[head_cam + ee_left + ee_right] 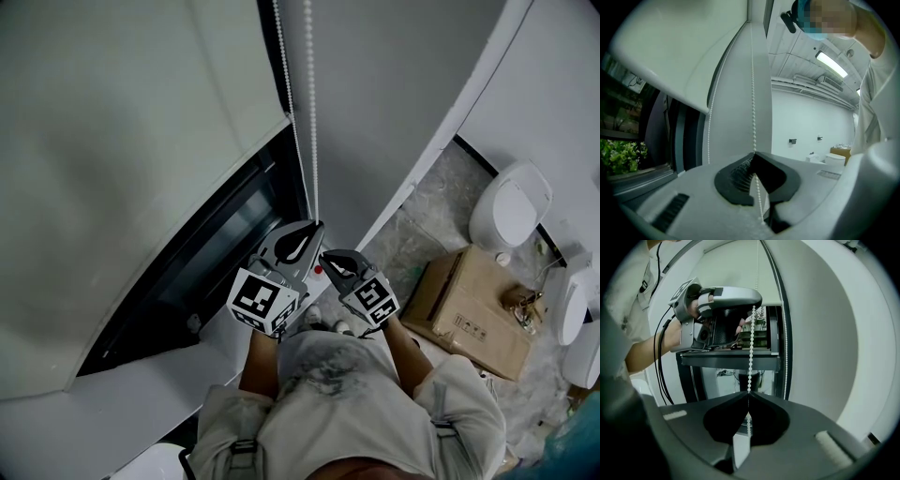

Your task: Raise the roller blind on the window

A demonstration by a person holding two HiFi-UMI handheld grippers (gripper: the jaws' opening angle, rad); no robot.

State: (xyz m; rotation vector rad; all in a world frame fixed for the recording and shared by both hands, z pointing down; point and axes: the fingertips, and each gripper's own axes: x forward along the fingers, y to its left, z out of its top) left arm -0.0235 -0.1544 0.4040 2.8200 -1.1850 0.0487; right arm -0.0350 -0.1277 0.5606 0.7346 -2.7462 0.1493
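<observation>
With left gripper (316, 226) and right gripper (325, 255) fingers both clamped on seemingly the same white beaded cord (311, 122), centre frame, a straight, even downward pull works best.

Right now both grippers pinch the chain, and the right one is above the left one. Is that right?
Not quite. Both grippers pinch the chain, but the right gripper is below the left gripper, not above it. The right gripper view shows the left one clamped higher up the same chain.
</observation>
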